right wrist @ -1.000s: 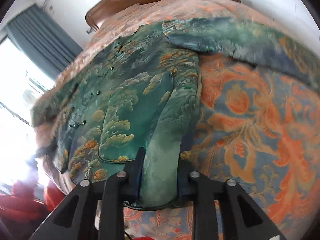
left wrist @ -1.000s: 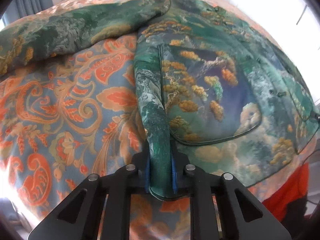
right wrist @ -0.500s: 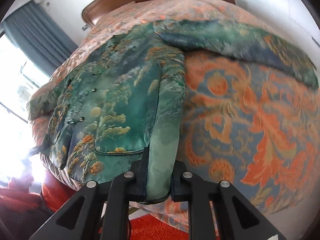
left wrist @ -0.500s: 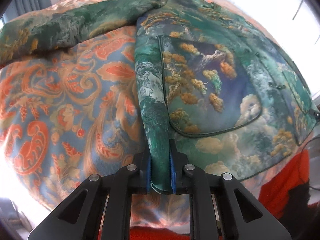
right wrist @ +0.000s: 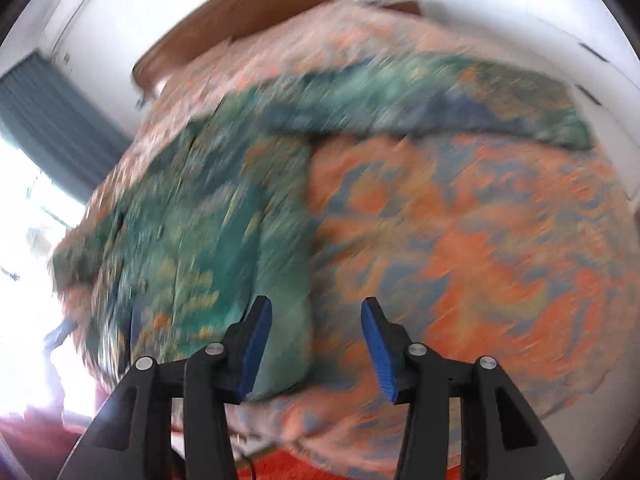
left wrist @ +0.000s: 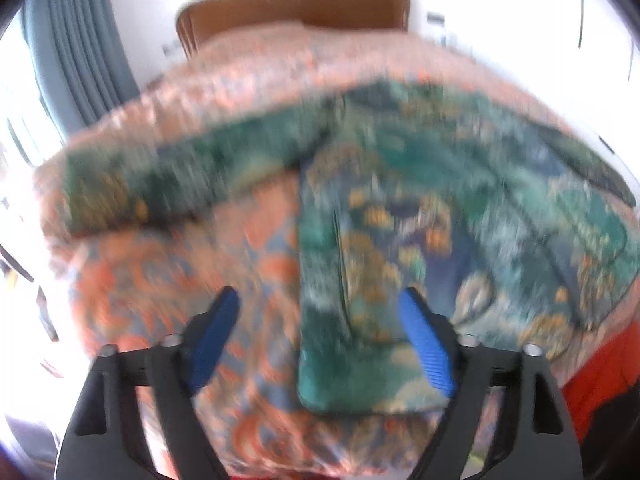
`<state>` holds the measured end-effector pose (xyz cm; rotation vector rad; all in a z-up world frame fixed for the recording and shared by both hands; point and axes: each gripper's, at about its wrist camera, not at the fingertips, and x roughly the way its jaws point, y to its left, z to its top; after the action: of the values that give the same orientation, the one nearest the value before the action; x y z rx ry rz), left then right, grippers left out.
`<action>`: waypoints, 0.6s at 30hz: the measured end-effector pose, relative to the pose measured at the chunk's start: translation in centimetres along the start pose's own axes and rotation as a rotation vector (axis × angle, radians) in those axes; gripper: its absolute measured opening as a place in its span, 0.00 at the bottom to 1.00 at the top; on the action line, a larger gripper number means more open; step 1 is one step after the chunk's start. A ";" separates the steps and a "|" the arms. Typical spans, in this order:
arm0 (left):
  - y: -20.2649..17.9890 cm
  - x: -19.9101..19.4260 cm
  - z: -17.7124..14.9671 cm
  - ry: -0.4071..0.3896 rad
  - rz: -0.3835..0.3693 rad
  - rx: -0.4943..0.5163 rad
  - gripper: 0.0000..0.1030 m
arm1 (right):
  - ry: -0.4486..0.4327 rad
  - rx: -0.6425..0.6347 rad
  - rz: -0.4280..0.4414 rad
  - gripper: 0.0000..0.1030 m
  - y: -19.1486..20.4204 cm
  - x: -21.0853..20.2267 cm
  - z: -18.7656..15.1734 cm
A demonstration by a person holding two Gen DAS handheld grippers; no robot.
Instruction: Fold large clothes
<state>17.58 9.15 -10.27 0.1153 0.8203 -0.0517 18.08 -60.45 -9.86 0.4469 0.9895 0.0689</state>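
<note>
While blurred by motion in both views, shows as a green jacket (left wrist: 420,216) with a printed landscape of trees and clouds, spread flat on the bed (left wrist: 168,280). Lies with its hem at the near edge of the bed, body running toward the headboard (left wrist: 296,4). Has one sleeve (left wrist: 180,172) stretched sideways across the bedspread toward the left edge in the left wrist view, and a folded side edge (left wrist: 320,280) running straight from hem to shoulder. Carries a rounded patch pocket on the front panel, outlined by dark piping; buttons too smeared to make out clearly.

Left gripper (left wrist: 318,328): jaws just been opening, now spread wide, blue pads (left wrist: 424,348) apart on both sides of the jacket's folded corner, not pressing on it, nothing held.

Right gripper (right wrist: 316,340): jaws just been opening too, now about half apart, nothing held. Hangs over the other folded corner (right wrist: 280,320) of the jacket near the same bed edge, left pad in front of the cloth, right pad over bare bedspread (right wrist: 480,240).

Beyond: orange and blue paisley bedspread, brown wooden headboard at the far end, grey-blue curtain (left wrist: 76,48) beside a bright window, red floor covering (left wrist: 600,368) below the near bed edge.
</note>
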 end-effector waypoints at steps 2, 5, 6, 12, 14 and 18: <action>-0.4 -2.1 1.3 -0.083 0.020 0.008 0.90 | -0.075 0.068 -0.011 0.46 -2.3 -1.5 2.0; -1.2 -4.0 3.0 -0.164 0.028 -0.001 0.96 | -0.221 0.237 -0.046 0.50 -7.3 -3.6 5.6; -1.5 -4.7 3.3 -0.189 0.026 -0.012 0.96 | -0.243 0.290 -0.042 0.52 -8.7 -3.8 6.3; -3.3 -6.9 3.0 -0.247 0.031 -0.026 0.96 | -0.284 0.702 0.051 0.54 -17.4 0.9 5.9; -3.7 -7.1 2.6 -0.235 0.037 -0.002 0.96 | -0.306 0.808 0.050 0.53 -19.2 2.6 5.1; -4.1 -7.2 1.7 -0.214 0.074 0.027 0.96 | -0.462 0.910 0.084 0.53 -21.5 3.6 5.1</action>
<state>13.56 4.90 -4.15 0.1631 0.6011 -0.0050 21.21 -80.75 -18.82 1.2731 0.4950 -0.4119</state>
